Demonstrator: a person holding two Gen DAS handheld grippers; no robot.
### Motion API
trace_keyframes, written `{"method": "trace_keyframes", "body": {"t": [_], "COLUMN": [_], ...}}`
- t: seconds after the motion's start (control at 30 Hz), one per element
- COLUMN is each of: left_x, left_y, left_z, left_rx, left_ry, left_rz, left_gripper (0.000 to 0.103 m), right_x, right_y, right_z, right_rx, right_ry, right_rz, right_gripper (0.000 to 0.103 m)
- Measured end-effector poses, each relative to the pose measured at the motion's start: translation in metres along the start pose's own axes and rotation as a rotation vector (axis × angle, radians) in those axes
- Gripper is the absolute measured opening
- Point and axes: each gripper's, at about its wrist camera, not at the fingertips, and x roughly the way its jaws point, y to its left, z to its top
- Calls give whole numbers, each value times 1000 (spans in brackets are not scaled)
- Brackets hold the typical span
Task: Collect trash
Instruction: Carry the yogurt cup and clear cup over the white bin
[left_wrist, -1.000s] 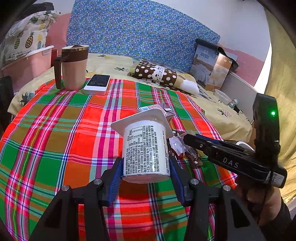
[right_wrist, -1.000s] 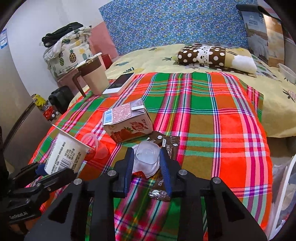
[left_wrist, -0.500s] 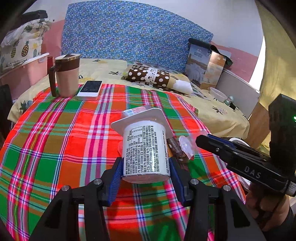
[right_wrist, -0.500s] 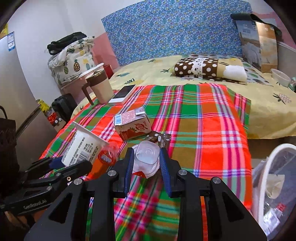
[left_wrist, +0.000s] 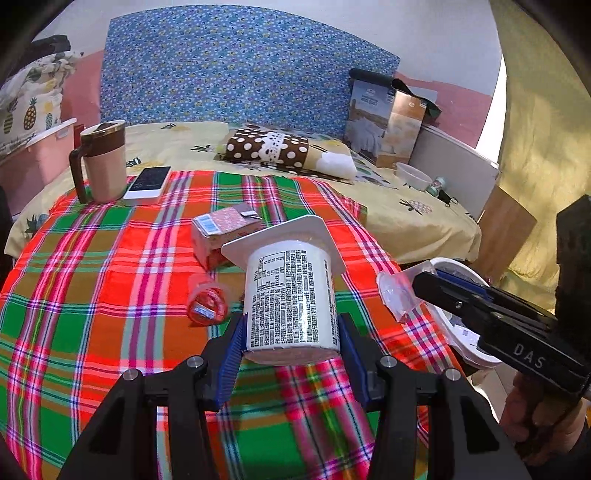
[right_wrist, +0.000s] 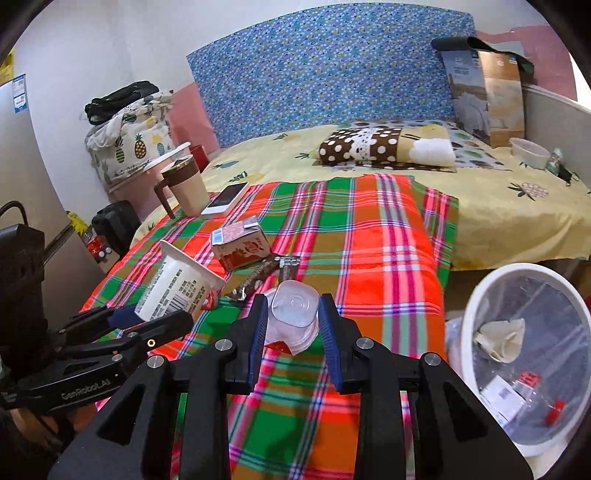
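Bedding in pale yellow with pineapple prints (right_wrist: 498, 206) fills the back of the room, and a red, green and orange plaid cloth (left_wrist: 110, 295) covers the bench in front of it. To the right of the bench, below its edge, stands a white round bin with a clear liner (right_wrist: 480, 306), holding crumpled paper and small packets.

On the cloth's far left corner sit a tan mug with a brown handle and lid (left_wrist: 101, 162) and, just beside it, a white phone with a dark screen (left_wrist: 147, 181). Near the middle lies a pink strawberry-print drink carton (right_wrist: 242, 245) on its side, with brown snack wrappers (right_wrist: 266, 273) just in front of it and a small red-labelled clear plastic cup (left_wrist: 207, 304) close by.

The left tool (left_wrist: 291, 345) is clenched on a white printed yoghurt tub with a square flanged rim (left_wrist: 290, 295), gripped near its base between the blue pads and raised above the cloth. The right tool (right_wrist: 293, 325) is clamped on a crumpled clear plastic cup with a bit of red wrapper (right_wrist: 295, 314), held off the cloth beside the bin's rim.
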Motion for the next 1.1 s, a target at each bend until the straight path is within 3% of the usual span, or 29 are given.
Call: {"method": "trace_keyframes", "body": {"t": [0.5, 1.1], "left_x": [8, 38], "left_y": [-42, -114], "left_z": [-5, 1], "left_rx": [66, 197], "left_ry": [31, 70], "left_rz": [-39, -143], "left_gripper": [50, 50], "right_x": [-23, -62], "right_y": [-26, -87], "right_z": [-13, -29], "right_rx": [43, 152], "right_ry": [-32, -75], "right_rz": [-54, -191], "right_gripper": [31, 31]}}
